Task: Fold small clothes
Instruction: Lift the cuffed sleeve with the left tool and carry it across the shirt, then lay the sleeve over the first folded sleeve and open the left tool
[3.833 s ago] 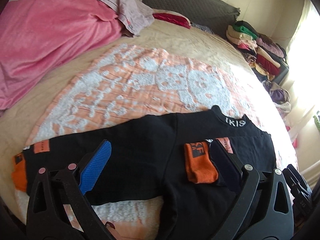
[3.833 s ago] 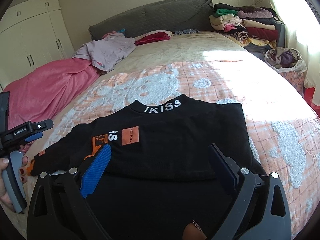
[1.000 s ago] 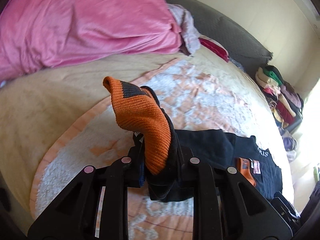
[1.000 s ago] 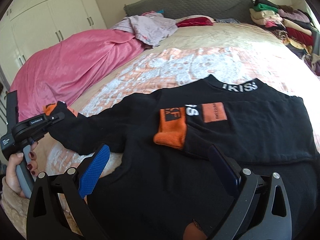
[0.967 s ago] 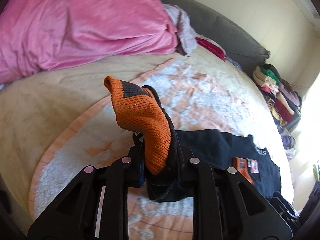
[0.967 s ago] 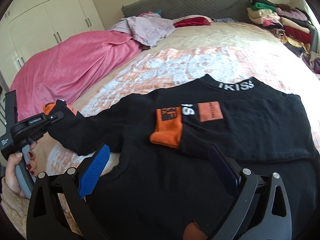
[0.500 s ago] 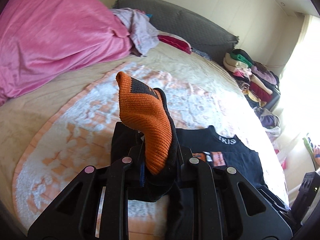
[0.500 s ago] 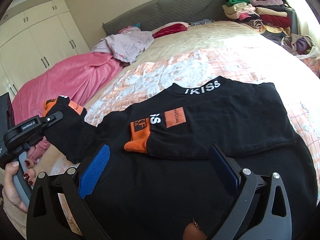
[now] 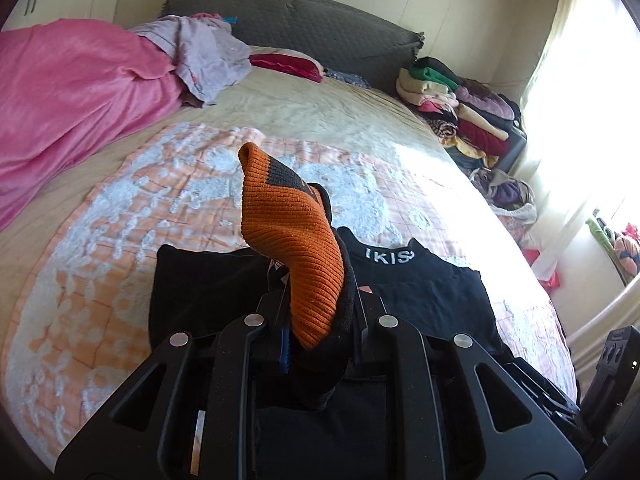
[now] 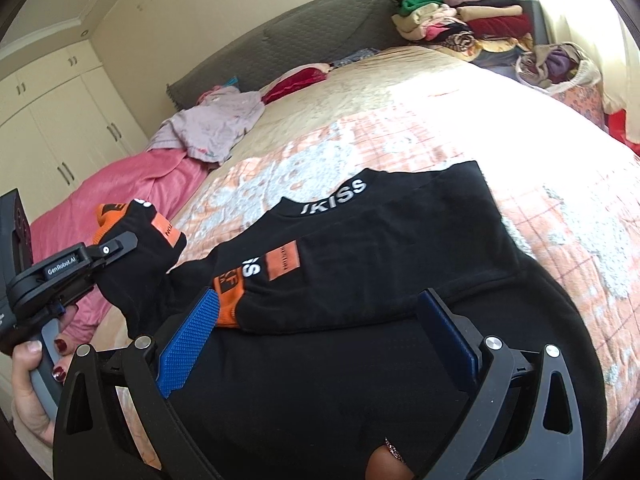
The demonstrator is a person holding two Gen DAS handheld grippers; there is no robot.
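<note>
Left wrist view: the left gripper point(image 9: 320, 320) is clamped on the orange cuff point(image 9: 292, 248) of a black sweater point(image 9: 420, 292), the ribbed cuff standing up out of the closed jaws toward 11 o'clock. The sweater's body lies flat on the peach-and-white blanket point(image 9: 120, 220) covering the bed, its white-lettered collar point(image 9: 390, 256) at 1 o'clock from the cuff. A pink duvet point(image 9: 68, 96) is heaped at 10 o'clock and a stack of folded clothes point(image 9: 456, 112) sits at 2 o'clock by the headboard point(image 9: 304, 28).

Right wrist view: the right gripper point(image 10: 320, 332) hangs over the sweater point(image 10: 400, 240) with its blue pads point(image 10: 188, 340) spread wide and nothing between them. The other sleeve lies folded across the chest, its orange cuff point(image 10: 230, 300) just beside the left-side pad. At 9 o'clock a hand point(image 10: 32, 380) with red-painted nails holds the left gripper point(image 10: 116, 248), which lifts the gripped sleeve point(image 10: 140, 272) clear of the blanket point(image 10: 400, 140).
</note>
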